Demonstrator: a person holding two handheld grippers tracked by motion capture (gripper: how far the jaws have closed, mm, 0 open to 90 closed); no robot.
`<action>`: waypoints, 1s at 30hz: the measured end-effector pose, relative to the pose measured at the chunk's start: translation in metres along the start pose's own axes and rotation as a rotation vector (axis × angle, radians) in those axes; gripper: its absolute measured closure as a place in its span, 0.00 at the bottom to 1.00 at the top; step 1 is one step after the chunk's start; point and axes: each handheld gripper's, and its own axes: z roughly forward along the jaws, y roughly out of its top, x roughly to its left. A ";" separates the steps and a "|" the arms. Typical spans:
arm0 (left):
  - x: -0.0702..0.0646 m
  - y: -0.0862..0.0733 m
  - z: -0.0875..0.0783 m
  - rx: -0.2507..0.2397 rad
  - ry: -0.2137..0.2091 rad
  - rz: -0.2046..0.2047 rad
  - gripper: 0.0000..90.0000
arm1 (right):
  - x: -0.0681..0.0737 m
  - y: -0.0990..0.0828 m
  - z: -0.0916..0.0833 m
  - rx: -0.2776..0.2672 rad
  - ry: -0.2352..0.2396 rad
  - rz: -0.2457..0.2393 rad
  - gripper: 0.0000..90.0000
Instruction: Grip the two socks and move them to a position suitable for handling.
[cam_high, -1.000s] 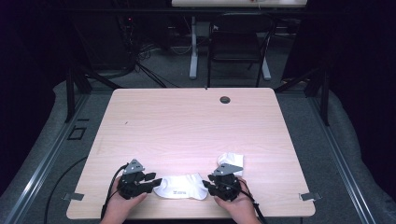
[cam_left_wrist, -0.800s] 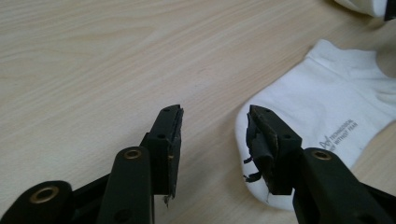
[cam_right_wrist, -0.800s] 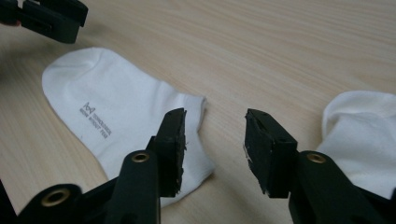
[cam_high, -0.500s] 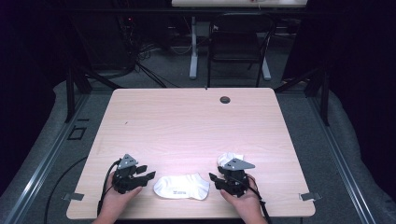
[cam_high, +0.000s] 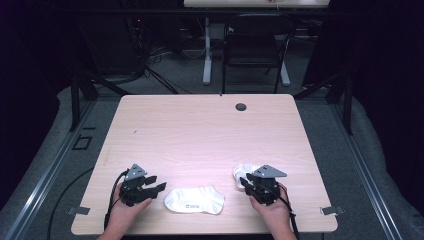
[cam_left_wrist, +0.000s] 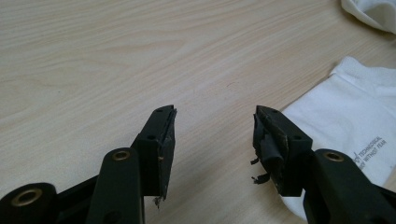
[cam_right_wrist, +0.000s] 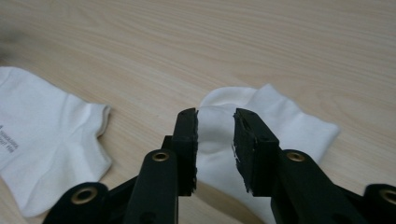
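A flat white ankle sock (cam_high: 195, 200) (cam_left_wrist: 345, 121) (cam_right_wrist: 42, 140) with small print lies near the table's front edge, between my two grippers and free of both. A second white sock (cam_high: 242, 172) (cam_left_wrist: 373, 11) (cam_right_wrist: 289, 121) lies bunched to its right. My left gripper (cam_high: 161, 187) (cam_left_wrist: 215, 126) stands just left of the flat sock; its jaws have just been opening and hold nothing. My right gripper (cam_high: 244, 181) (cam_right_wrist: 215, 135) sits low over the bunched sock. Its jaws have just been closing, with white fabric showing in the narrow gap and no clear pinch.
The light wooden table (cam_high: 210, 135) has a black round grommet (cam_high: 241, 106) near its far edge. Behind the table stand a dark chair (cam_high: 255, 50) and a white desk leg (cam_high: 206, 55) on grey floor. Small metal brackets mark the front corners.
A second ago both grippers were at the ends of the flat sock. They have let go of it. The right gripper has moved right onto the bunched sock.
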 end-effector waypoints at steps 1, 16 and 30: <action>0.000 0.000 0.000 -0.001 -0.002 -0.003 0.55 | -0.003 0.001 -0.002 0.001 -0.013 -0.003 0.81; -0.001 0.001 0.001 -0.003 0.000 0.006 0.55 | -0.033 -0.001 0.002 0.052 -0.098 0.050 0.93; -0.002 0.002 0.006 0.003 -0.008 0.020 0.55 | -0.017 0.009 0.051 0.180 -0.063 -0.016 1.00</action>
